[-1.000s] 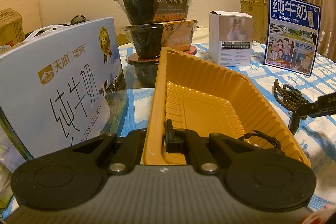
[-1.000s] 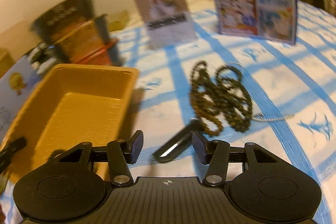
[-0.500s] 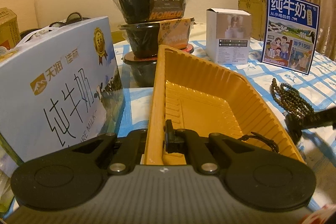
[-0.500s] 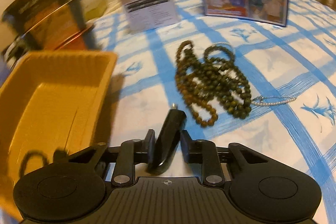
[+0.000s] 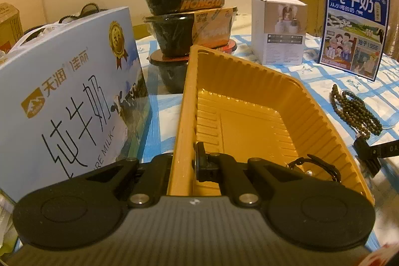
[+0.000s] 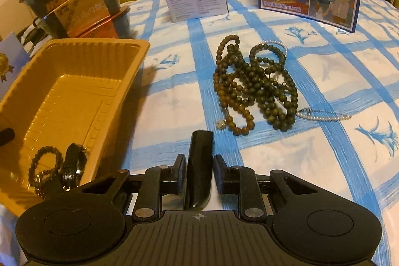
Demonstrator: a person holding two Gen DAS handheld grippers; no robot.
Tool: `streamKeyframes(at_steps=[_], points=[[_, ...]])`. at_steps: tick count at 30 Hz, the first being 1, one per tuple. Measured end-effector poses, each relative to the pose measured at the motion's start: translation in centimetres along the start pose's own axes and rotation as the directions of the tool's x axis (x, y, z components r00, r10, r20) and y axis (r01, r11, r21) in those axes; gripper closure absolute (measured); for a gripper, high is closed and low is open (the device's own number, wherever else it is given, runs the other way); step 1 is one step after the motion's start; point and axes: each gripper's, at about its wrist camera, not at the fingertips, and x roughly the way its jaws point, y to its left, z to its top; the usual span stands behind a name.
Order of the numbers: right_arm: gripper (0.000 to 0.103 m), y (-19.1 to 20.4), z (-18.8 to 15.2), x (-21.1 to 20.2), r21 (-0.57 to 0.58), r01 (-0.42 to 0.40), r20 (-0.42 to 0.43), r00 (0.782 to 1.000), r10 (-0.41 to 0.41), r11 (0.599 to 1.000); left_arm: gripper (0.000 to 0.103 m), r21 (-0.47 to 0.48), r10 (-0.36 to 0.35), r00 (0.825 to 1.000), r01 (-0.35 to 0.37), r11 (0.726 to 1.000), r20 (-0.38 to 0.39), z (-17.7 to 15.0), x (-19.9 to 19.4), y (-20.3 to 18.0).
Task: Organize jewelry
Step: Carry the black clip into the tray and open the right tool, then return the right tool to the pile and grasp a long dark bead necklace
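The counter [image 6: 324, 166] with the blue-checked cloth carries my yellow tray [image 6: 74, 81], which is the landmark here, and my left tool [image 5: 184, 166] is closed tight on the tray's left wall. To the right of the tray, a pile of dark bead necklaces [image 6: 256, 84] lies on the cloth, apart from it. Between the tray and the beads, my right tool [image 6: 199, 173] grips a black oblong piece [image 6: 199, 161], and inside the tray's near end lie a small bead bracelet [image 6: 45, 166] and a black clip [image 6: 73, 166].
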Motion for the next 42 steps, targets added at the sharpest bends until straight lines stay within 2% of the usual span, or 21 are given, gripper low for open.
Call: streamKeyframes(at_steps=[5, 8, 12, 16, 19, 22, 26, 31, 34, 37, 39, 42], points=[[0.081, 0.7, 0.2, 0.4, -0.04, 0.03, -0.021, 0.999, -0.031, 0.999, 0.1, 0.029, -0.012, 0.999, 0.013, 1.0, -0.029, 0.4, 0.5, 0.2], [0.081, 0.4, 0.5, 0.1, 0.014, 0.015, -0.041, 0.999, -0.015, 1.0, 0.101, 0.052, -0.028, 0.998, 0.031, 0.998, -0.049, 0.8, 0.8, 0.3], [0.081, 0.8, 0.9, -1.8, 0.061, -0.016, 0.02, 1.0, 0.015, 0.998, 0.101, 0.091, -0.046, 0.997, 0.052, 0.995, -0.06, 1.0, 0.9, 0.3], [0.081, 2.6, 1.9, -4.0, 0.06, -0.124, 0.103, 0.988, 0.117, 0.99, 0.101, 0.099, -0.062, 0.995, 0.069, 0.993, -0.073, 1.0, 1.3, 0.6], [0.081, 4.4, 2.5, -4.7, 0.061, -0.221, 0.117, 0.97, 0.213, 0.973, 0.1, 0.097, -0.074, 0.994, 0.082, 0.992, -0.081, 0.9, 1.4, 0.9], [0.081, 6.9, 2.5, -4.1, 0.037, -0.311, 0.089, 0.948, 0.307, 0.95, 0.1, 0.087, -0.077, 0.994, 0.083, 0.993, -0.076, 0.7, 1.3, 1.1], [0.081, 10.4, 2.0, -2.4, -0.011, -0.367, 0.017, 0.93, 0.367, 0.93, 0.1, 0.074, -0.077, 0.994, 0.083, 0.994, -0.074, 0.3, 0.9, 1.2], [0.081, 13.3, 0.7, 0.6, -0.049, -0.338, -0.05, 0.941, 0.336, 0.94, 0.1, 0.077, -0.081, 0.995, 0.085, 0.993, -0.065, 0.5, 0.7, 1.0], [0.081, 13.5, 0.3, 1.6, -0.069, -0.323, -0.051, 0.946, 0.32, 0.944, 0.1, 0.077, -0.08, 0.995, 0.085, 0.993, -0.061, 0.6, 0.6, 0.9], [0.079, 12.9, 0.1, 0.9, -0.063, -0.318, -0.015, 0.948, 0.317, 0.946, 0.1, 0.08, -0.078, 0.996, 0.082, 0.993, -0.053, 0.8, 0.7, 0.8], [0.072, 12.3, 0.1, -0.3, -0.039, -0.315, 0.021, 0.949, 0.316, 0.948, 0.1, 0.084, -0.081, 0.996, 0.084, 0.993, -0.048, 1.0, 0.6, 0.7], [0.069, 10.8, 0.3, -2.3, -0.012, -0.291, 0.071, 0.954, 0.292, 0.957, 0.1, 0.098, -0.077, 0.996, 0.081, 0.992, -0.043, 1.2, 0.6, 0.5]])
